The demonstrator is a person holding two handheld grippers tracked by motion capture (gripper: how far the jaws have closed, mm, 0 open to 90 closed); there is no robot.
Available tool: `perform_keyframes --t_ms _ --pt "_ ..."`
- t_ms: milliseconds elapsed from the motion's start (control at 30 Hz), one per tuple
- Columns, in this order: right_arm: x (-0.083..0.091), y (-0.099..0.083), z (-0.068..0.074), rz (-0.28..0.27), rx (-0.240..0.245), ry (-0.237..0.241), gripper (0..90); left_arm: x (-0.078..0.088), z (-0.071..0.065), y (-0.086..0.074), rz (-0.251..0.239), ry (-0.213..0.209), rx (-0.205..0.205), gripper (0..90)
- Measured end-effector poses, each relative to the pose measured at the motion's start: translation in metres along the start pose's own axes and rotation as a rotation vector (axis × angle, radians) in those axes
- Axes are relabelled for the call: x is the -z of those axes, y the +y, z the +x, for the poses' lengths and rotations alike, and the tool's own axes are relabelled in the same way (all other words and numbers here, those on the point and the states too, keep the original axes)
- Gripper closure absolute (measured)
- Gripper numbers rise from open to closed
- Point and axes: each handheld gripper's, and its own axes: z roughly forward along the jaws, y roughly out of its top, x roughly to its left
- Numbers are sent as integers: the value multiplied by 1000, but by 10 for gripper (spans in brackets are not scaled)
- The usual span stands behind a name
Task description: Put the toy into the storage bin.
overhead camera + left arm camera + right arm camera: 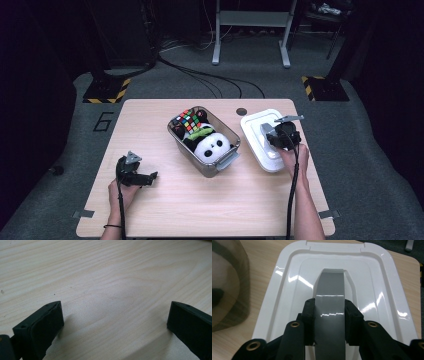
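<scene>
White, glossy plastic forms the lid (372,290), which is lying on the right side of the wooden table (165,200), just to the right of the clear storage bin (200,165). The right gripper (329,320) is pinching the grey handle (329,287) that runs along the lid's middle, one jaw pressing on each long edge of the strip; in the high view the same gripper (274,135) is sitting over the lid's centre. The lid is likely light and stiff, a thin moulded shell that may flex a little at its rim. Its shiny surface is likely slippery, so the raised handle is the sound place to take hold; a grip near the handle's middle should keep the lid level as it is being lifted. The bin is holding a panda plush toy (212,145) and a colourful puzzle cube (189,120), both lying below its rim as far as can be judged, so they are unlikely to be obstructing the lid's seating. The left gripper (150,176) is resting low at the near left of the table, its jaws spread wide over bare wood and holding nothing.
</scene>
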Motion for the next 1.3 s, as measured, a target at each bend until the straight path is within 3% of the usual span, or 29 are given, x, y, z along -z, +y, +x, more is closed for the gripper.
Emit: perform_keyframes --t_ms 700,1300 --pt "38 25 1 -41 31 -5 668 0 0 0 1 1 -3 5" --pt "62 52 12 -81 73 16 668 0 0 0 -2 1 0 7"
